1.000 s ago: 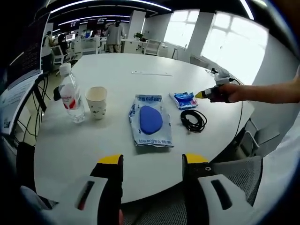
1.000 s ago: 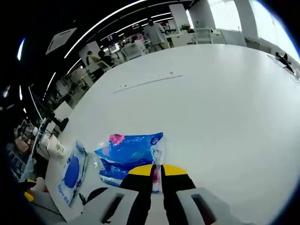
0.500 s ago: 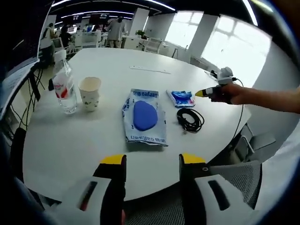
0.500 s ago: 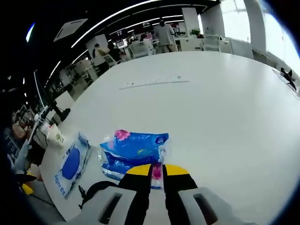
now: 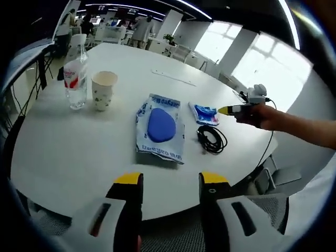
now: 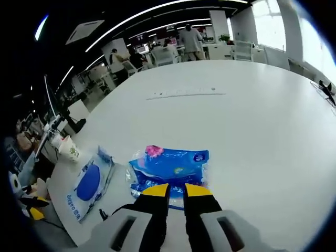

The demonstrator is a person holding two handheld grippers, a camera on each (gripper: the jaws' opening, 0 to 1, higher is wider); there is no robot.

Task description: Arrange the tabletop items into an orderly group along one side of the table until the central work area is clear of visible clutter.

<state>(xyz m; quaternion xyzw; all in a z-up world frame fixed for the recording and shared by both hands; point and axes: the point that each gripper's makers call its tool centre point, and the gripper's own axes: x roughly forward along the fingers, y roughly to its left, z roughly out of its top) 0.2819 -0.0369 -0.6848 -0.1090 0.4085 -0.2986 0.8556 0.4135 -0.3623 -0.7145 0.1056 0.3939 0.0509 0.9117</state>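
The small blue packet (image 6: pixel 170 169) lies flat on the white bench (image 6: pixel 252 121), right in front of your right gripper (image 6: pixel 176 190). Its yellow-tipped jaws stand almost together, with just a thin gap, and the tips sit at the near edge of the packet. You cannot tell for sure if they pinch that edge or only touch it.

In the left gripper view the same packet (image 5: pixel 206 113) sits near the far right edge of the bench. Just beside it is a black coiled cable (image 5: pixel 212 140). Next comes the big pouch with the blue oval (image 5: pixel 160 126), lying flat in the middle. Farther left, well apart from the pouch, stand a paper cup (image 5: pixel 104 90) and a water bottle (image 5: pixel 76 79), close to each other and both upright.

Your left gripper (image 5: pixel 167 181) hangs over the near edge of the bench. Its jaws are wide apart and hold nothing.

So the job looks like it has hardly begun. The things are spread in a loose line across the middle. You have all five to gather on one side, and the middle is not clear yet.
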